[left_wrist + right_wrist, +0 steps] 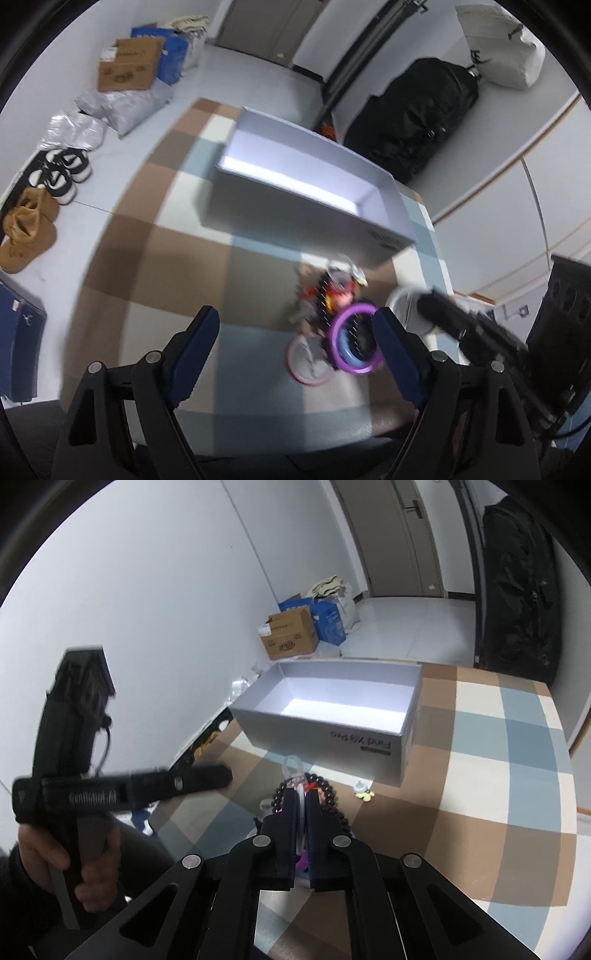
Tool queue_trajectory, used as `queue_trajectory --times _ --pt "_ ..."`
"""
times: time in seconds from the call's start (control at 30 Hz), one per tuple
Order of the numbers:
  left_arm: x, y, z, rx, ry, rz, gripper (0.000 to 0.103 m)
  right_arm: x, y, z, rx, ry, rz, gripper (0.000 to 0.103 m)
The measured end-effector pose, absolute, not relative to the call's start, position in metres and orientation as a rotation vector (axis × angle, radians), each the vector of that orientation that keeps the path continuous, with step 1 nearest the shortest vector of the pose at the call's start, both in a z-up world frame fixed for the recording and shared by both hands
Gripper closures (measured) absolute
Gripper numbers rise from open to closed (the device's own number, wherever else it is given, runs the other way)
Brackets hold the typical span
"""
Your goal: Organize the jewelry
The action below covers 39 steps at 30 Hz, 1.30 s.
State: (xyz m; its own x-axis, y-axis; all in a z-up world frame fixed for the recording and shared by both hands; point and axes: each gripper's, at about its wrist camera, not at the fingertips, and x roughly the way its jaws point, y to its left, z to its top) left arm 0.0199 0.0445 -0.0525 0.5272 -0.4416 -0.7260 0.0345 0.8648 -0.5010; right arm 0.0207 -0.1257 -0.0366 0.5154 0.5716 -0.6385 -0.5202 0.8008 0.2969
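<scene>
The left gripper (291, 332) hung with jaws wide apart, empty, above the checked brown-and-blue cloth (166, 258); the tangled heap of bangles and black beads (332, 317) lay just right of it, before the open grey cardboard box (310, 177).
In the right view, the right gripper (302, 805) was clamped on a thin pale bangle (302, 812) at the heap, probably to carry it to the box (332, 734); the box looked empty.

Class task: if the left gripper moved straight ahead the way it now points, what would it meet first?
Probably the checked tablecloth: the left gripper, open, tilts down at bare cloth. The jewelry pile lies off to its right; depth is unclear.
</scene>
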Motion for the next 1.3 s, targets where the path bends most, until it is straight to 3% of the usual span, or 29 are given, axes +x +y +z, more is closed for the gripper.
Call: queue_trajectory --times 0.27,0.47,0.63,0.7,0.87,1.3 --pt "0.011 0.013 -0.054 -0.359 1.033 -0.340 0.023 0.018 -0.143 -0.024 0.123 0.746 0.626 0.099" --pt "0.012 0.012 -0.057 -0.341 1.069 -0.329 0.045 0.014 -0.155 -0.020 0.147 0.727 0.610 0.099" --pt "0.015 0.023 -0.064 -0.374 1.087 -0.329 0.070 0.012 -0.161 -0.017 0.158 0.714 0.604 0.099" --pt "0.015 0.025 -0.066 -0.396 1.098 -0.334 0.074 0.011 -0.164 -0.015 0.164 0.708 0.602 0.099" --pt "0.019 0.026 -0.068 -0.411 1.098 -0.346 0.095 0.009 -0.169 -0.012 0.178 0.699 0.598 0.099" --pt "0.018 0.025 -0.057 -0.448 1.070 -0.348 0.097 0.006 -0.170 -0.008 0.183 0.681 0.597 0.099"
